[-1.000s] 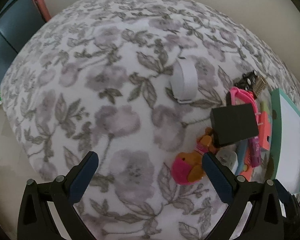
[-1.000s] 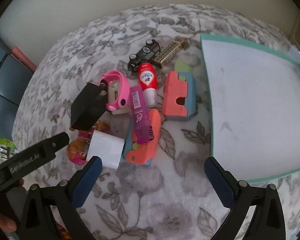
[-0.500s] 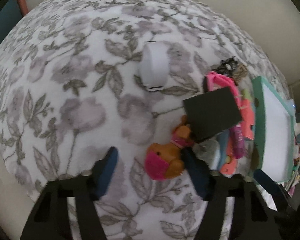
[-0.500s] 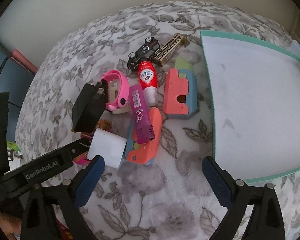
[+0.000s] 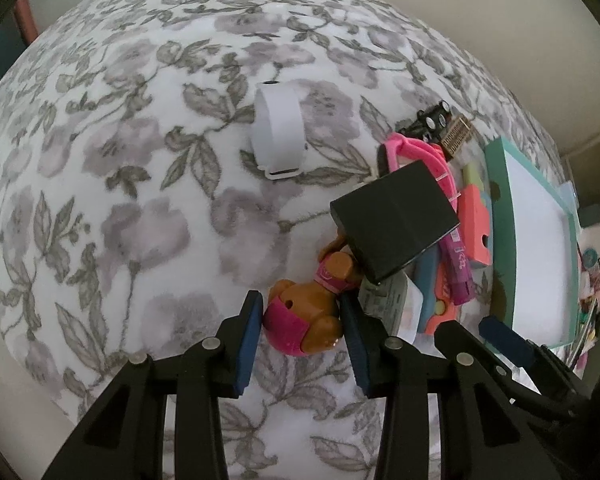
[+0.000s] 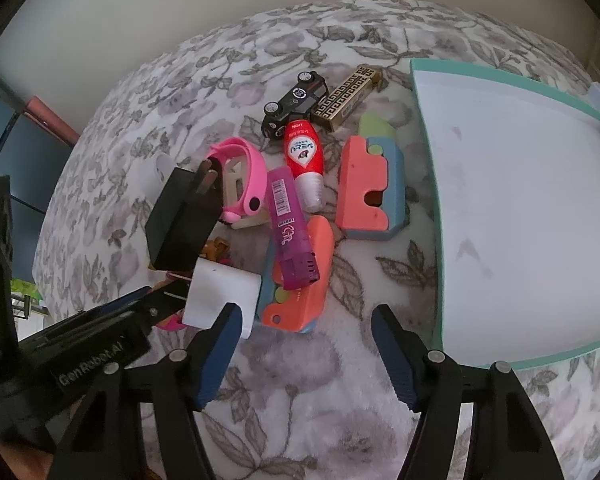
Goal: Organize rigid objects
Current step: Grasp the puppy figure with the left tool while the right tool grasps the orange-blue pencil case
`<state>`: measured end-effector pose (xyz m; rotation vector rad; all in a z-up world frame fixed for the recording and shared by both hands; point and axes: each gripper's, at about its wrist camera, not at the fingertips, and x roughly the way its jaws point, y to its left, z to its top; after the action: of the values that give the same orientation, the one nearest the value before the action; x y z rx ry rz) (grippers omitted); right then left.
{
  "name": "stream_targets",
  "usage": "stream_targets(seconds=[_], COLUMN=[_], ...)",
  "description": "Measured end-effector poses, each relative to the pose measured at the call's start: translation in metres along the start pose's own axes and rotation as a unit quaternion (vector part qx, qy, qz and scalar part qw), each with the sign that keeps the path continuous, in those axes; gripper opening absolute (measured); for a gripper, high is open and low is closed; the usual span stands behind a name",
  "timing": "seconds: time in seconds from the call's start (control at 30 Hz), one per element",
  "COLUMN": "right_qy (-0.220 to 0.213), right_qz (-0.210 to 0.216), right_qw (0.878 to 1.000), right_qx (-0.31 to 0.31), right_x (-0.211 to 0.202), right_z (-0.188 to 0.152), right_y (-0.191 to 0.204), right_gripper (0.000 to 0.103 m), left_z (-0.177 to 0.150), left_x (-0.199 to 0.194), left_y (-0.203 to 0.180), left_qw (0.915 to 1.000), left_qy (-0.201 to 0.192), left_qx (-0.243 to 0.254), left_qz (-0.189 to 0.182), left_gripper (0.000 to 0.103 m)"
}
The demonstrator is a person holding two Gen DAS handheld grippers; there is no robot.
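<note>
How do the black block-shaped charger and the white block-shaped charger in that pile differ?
The black block-shaped charger is dark and looks larger; the white block-shaped charger is pale and looks smaller. The black one sits propped up at a tilt, its prongs pointing up towards the pink wristband; the white one lies lower, partly beneath it, beside the orange case. Both are boxy plugs resting in the same heap.
</note>
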<state>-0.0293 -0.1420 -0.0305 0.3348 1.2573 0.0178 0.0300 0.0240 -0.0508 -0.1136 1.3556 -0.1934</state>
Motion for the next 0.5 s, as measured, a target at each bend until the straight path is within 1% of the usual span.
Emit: stream_targets(seconds=[0.1, 0.17, 0.27, 0.37, 0.5], right_qy=[0.002, 0.004, 0.010, 0.016, 0.022], right_qz=[-0.003, -0.004, -0.003, 0.000, 0.004], right_qw=[1.000, 1.000, 1.000, 1.000, 1.000], right_qx=[0.003, 0.006, 0.011, 0.011, 0.009], right_x=[0.003, 0.005, 0.010, 0.015, 0.022], right_z=[0.001, 0.002, 0.003, 0.005, 0.008], right_y=[-0.001, -0.003, -0.005, -0.004, 0.003], right_gripper=[0.070, 0.065, 0.061, 0.058, 0.058], left_z=[0.002, 0.004, 0.006, 0.002, 0.007], left_x=[-0.004, -0.005, -0.004, -0.011, -0.008], left_y=[0.004, 0.010, 0.017, 0.029, 0.026], left_qw=[0.9998, 0.9992, 0.9994, 0.9994, 0.9995], left_qy=[-0.007, -0.013, -0.012, -0.015, -0.019], left_qx=[-0.002, -0.009, -0.023, -0.025, -0.020], left_qz=[0.021, 0.036, 0.022, 0.018, 0.013], left_gripper=[0.041, 0.041, 0.041, 0.041, 0.041])
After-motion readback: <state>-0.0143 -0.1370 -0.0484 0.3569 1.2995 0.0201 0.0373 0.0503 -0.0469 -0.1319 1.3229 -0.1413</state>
